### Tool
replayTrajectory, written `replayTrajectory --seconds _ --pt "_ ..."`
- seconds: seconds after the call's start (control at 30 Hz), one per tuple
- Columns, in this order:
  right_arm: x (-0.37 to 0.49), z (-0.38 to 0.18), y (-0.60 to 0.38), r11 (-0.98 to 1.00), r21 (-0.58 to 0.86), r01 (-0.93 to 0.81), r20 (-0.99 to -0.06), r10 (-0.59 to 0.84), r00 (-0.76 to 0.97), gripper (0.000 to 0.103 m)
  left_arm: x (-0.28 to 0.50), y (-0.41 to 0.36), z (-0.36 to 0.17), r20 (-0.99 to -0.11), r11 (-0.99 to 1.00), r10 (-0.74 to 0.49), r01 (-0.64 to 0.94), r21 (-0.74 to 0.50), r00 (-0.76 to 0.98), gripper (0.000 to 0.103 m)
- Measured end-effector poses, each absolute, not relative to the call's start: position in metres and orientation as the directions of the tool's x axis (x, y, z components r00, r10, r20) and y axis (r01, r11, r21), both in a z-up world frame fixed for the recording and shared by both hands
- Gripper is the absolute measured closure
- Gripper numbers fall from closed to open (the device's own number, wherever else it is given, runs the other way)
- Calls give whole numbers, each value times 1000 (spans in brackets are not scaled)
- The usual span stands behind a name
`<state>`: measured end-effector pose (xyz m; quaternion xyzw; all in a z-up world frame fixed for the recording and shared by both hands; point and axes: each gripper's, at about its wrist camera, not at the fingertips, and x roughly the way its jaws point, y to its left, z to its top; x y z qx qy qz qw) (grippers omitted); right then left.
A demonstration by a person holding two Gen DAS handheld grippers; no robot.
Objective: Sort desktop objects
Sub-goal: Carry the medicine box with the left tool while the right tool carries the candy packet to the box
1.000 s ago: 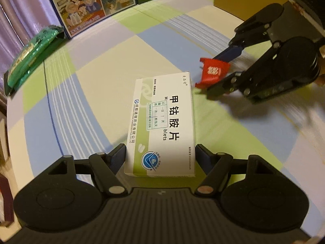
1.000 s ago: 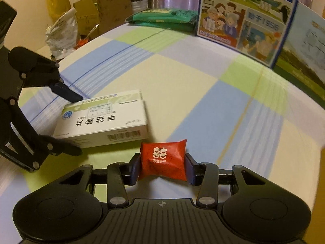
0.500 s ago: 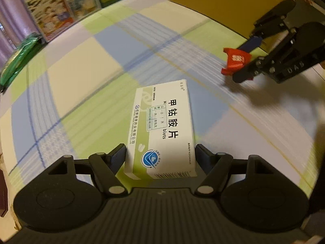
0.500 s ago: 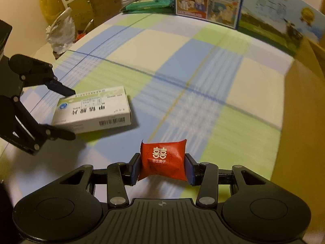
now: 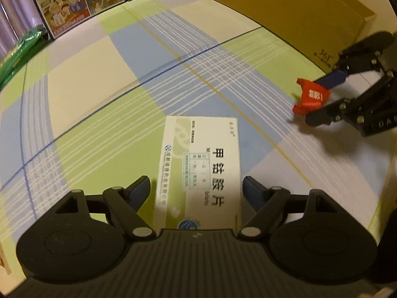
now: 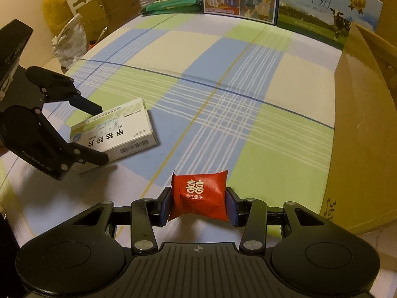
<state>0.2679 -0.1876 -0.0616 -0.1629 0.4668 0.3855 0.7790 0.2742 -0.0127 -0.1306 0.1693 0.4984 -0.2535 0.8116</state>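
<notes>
A white-and-green medicine box lies on the checked tablecloth between the fingers of my left gripper. A thin gap shows on each side, so the jaws stand open around it. In the right wrist view the same medicine box sits at the left inside the left gripper. My right gripper is shut on a red candy packet and holds it above the cloth. In the left wrist view, the right gripper and its red packet are at the right.
A tall cardboard box stands along the table's right side, close to the right gripper. Printed milk cartons line the back edge. A green pack lies at the back left. Bags and boxes sit beyond the left edge.
Both grippers have moved toward the cardboard box, each carrying its object. The left gripper's fingers now stand slightly wider than the medicine box, which sits deeper between them.
</notes>
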Motion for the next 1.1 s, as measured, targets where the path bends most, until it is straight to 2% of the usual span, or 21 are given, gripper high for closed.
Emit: replayTrajectory --seconds 0.17,0.47,1.1 --pt "272 -67 -190 665 129 -736 -852 454 261 61 276 -26 -137 -900 808 -224 588 44 375 35" --pt "265 -53 -199 687 123 -716 -841 456 293 61 266 -33 -127 -895 835 -194 547 65 402 36" --pt "229 41 -243 743 124 -658 -744 508 434 61 214 -71 -34 -844 899 -178 431 69 506 36"
